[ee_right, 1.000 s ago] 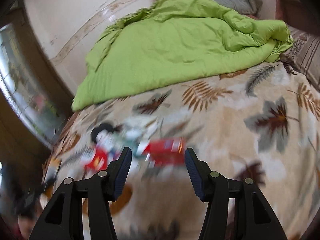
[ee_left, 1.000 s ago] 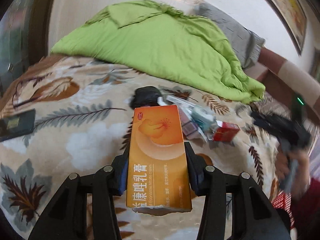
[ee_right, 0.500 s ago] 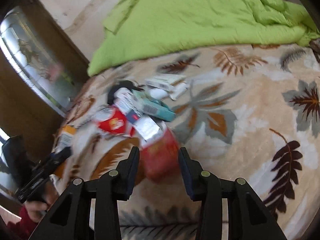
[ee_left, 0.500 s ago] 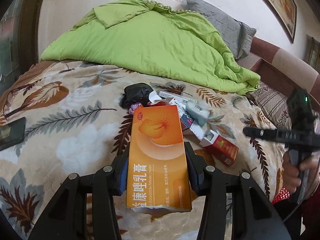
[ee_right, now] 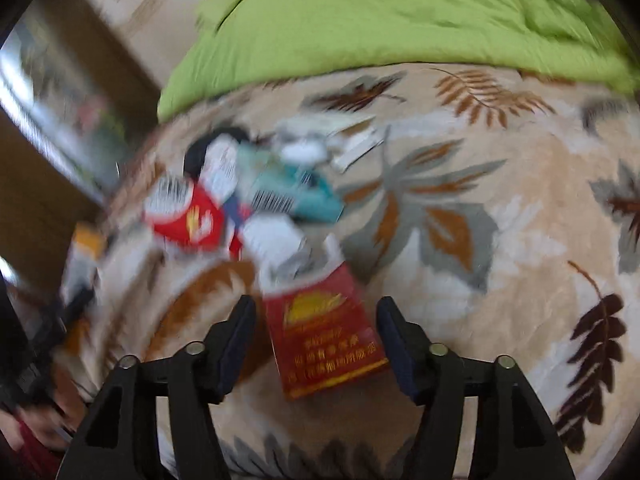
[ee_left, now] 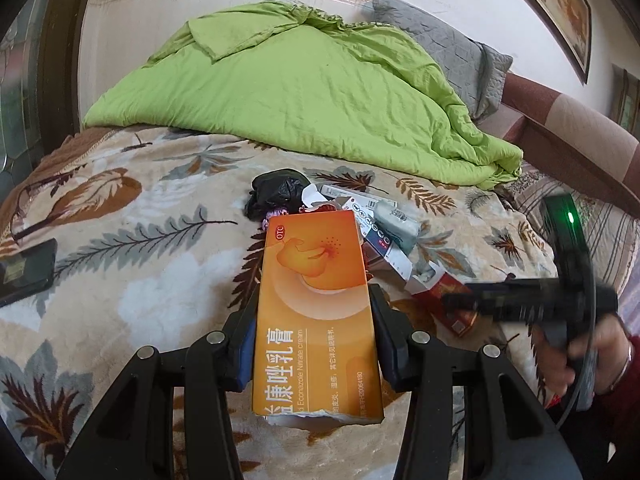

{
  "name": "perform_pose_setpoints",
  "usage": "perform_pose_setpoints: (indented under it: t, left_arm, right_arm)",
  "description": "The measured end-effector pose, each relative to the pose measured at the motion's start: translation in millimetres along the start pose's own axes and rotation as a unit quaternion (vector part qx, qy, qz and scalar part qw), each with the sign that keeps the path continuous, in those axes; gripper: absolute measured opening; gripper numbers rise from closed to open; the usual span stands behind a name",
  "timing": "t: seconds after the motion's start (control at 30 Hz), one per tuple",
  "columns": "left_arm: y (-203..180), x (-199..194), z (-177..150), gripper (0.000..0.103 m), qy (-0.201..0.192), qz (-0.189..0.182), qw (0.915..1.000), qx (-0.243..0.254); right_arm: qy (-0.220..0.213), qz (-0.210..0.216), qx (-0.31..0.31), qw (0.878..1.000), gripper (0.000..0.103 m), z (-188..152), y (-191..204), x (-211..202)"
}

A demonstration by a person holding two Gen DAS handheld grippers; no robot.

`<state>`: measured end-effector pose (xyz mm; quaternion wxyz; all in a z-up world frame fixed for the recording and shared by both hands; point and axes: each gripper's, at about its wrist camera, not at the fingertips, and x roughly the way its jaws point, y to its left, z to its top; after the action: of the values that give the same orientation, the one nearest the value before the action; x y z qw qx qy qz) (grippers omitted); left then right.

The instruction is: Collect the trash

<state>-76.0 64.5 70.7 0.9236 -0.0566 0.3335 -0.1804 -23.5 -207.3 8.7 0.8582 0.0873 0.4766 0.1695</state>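
Since a moment ago my right gripper (ee_right: 316,344) has dropped over the red box (ee_right: 326,330), jaws opening around it, blurred. My left gripper (ee_left: 314,328) clamps the orange box (ee_left: 316,312), its torn near end cut off.

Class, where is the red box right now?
In the right wrist view, the red box lies on the blanket between the opening right gripper's jaws.

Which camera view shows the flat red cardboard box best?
The right wrist view: the flat red cardboard box lies whole on the blanket between the right tool's opening jaws, untouched, its yellow print blurred. In the left wrist view the box is sharper, but the right tool covers part of it.
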Motion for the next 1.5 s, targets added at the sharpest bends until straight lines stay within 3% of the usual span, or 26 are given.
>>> perform_pose_setpoints:
  t: [0.07, 0.13, 0.37, 0.47, 0.6, 0.73, 0.8, 1.1, 1.5]
  left_arm:
    - [-2, 1, 0, 0.047, 0.0, -0.001, 1.0, -0.001]
    - [-6, 1, -1, 0.047, -0.002, 0.003, 1.0, 0.007]
    - [-11, -1, -3, 0.047, -0.012, 0.021, 0.9994, 0.025]
    - [-13, -2, -3, 0.047, -0.017, 0.029, 0.999, 0.028]
    - [-19, -4, -4, 0.047, -0.031, 0.047, 0.9975, 0.043]
    - [-25, -6, -3, 0.047, -0.045, 0.062, 0.9958, 0.051]
    - [-29, -8, -3, 0.047, -0.054, 0.073, 0.9942, 0.058]
    - [-38, -12, -3, 0.047, -0.076, 0.106, 0.9879, 0.083]
    - [-41, -15, -3, 0.047, -0.085, 0.114, 0.9852, 0.095]
  right_arm:
    - [0.003, -0.039, -0.044, 0.998, 0.068, -6, 16, 1]
    - [0.005, -0.075, -0.068, 0.995, 0.06, -11, 26, 3]
    - [0.015, -0.15, -0.112, 0.982, 0.059, -25, 46, 6]
    - [-0.001, -0.154, -0.103, 0.983, 0.058, -24, 46, 0]
    - [-0.078, -0.138, -0.056, 0.986, 0.058, -24, 45, -33]
    - [-0.163, -0.142, -0.035, 0.976, 0.058, -35, 54, -71]
    - [-0.184, -0.136, -0.032, 0.973, 0.058, -40, 59, -81]
    - [-0.205, -0.139, -0.041, 0.968, 0.058, -48, 71, -87]
    - [-0.214, -0.145, -0.04, 0.965, 0.058, -47, 69, -87]
